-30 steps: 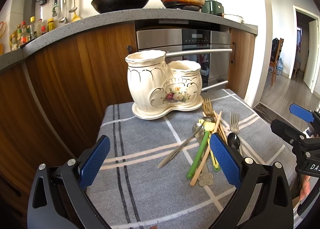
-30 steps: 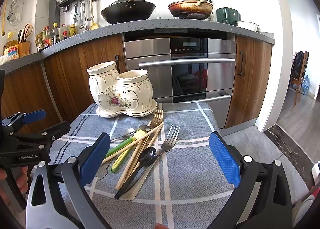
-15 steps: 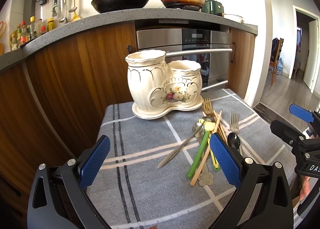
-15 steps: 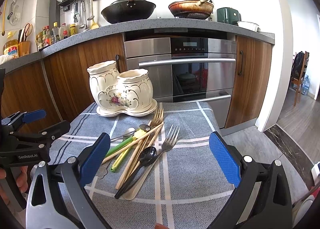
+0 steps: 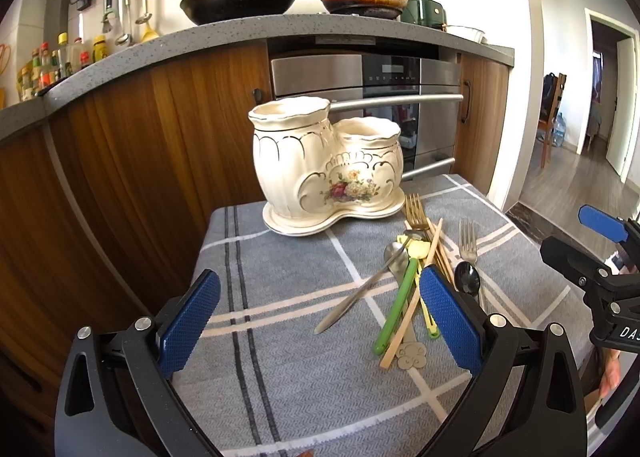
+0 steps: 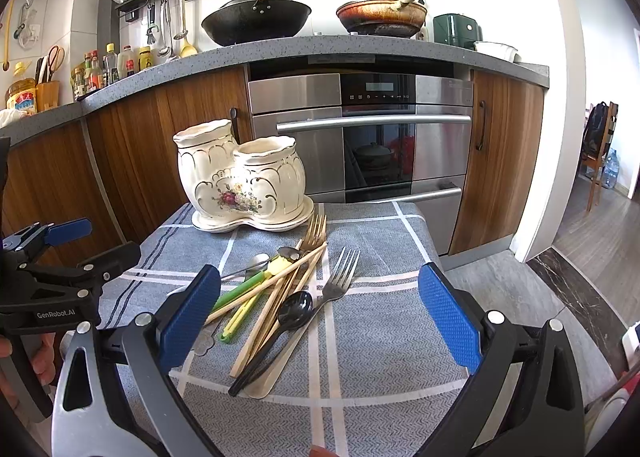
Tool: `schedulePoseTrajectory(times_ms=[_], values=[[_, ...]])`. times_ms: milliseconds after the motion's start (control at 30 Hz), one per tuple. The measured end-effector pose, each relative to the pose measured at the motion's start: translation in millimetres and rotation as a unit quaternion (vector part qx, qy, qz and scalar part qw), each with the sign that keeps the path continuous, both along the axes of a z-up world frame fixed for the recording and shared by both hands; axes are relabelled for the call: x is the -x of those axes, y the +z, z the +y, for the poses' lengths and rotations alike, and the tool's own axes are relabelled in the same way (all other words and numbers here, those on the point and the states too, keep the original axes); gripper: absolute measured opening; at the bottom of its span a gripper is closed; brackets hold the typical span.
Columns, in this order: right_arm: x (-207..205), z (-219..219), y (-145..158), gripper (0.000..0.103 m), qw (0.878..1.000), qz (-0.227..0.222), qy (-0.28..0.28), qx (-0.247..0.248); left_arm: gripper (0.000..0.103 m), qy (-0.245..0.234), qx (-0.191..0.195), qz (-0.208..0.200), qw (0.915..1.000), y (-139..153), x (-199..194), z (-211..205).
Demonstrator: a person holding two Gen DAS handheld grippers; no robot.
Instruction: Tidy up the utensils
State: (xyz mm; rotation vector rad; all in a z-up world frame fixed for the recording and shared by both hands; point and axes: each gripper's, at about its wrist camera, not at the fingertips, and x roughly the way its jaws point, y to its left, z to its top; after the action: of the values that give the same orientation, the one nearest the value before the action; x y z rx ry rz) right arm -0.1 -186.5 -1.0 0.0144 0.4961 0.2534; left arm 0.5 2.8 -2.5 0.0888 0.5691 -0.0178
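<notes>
Cutlery lies in a loose crossed heap on the grey checked cloth [image 6: 380, 321], just in front of the twin-pot ceramic holder [image 6: 244, 181]: gold fork [image 6: 316, 229], steel fork [image 6: 340, 273], black spoon [image 6: 296, 307], wooden chopsticks [image 6: 272, 289], green-handled pieces [image 5: 394, 307]. Both pots look empty, though their insides are mostly hidden. The left gripper [image 5: 320, 321] and right gripper [image 6: 320, 317] hover near the heap, jaws spread wide and holding nothing, probably poised for a first pick, the right facing the pile squarely.

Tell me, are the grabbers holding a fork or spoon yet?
No. Both the left gripper and right gripper are open and empty; the utensils lie on the cloth.
</notes>
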Motion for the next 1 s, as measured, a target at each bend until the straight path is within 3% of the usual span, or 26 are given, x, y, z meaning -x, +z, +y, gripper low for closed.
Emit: schedulePoseTrajectory(times_ms=[467,667,867,1000], values=[[-20.0,-25.9,-11.5,0.097,0.997,0.048,-0.025,-0.050,0.099,-0.041,0.019,0.054,0.9975,-17.5,-14.5,-1.0],[-33.9,-42.2,-19.4,0.097,0.994,0.070,-0.030,-0.084,0.099,-0.063,-0.004,0.066,0.9959,-25.8,-21.1,-13.0],[-42.6,-26.9,-35.5,0.097,0.994,0.090,0.010,-0.058,0.099,-0.058,0.007,0.064,0.9962,-26.6,-27.7,-5.4],[-46.3,-14.4,-46.1,0.088,0.995,0.091,0.029,-0.031,0.097,-0.052,0.004,0.071,0.9962,-30.2,-33.3,-0.7]])
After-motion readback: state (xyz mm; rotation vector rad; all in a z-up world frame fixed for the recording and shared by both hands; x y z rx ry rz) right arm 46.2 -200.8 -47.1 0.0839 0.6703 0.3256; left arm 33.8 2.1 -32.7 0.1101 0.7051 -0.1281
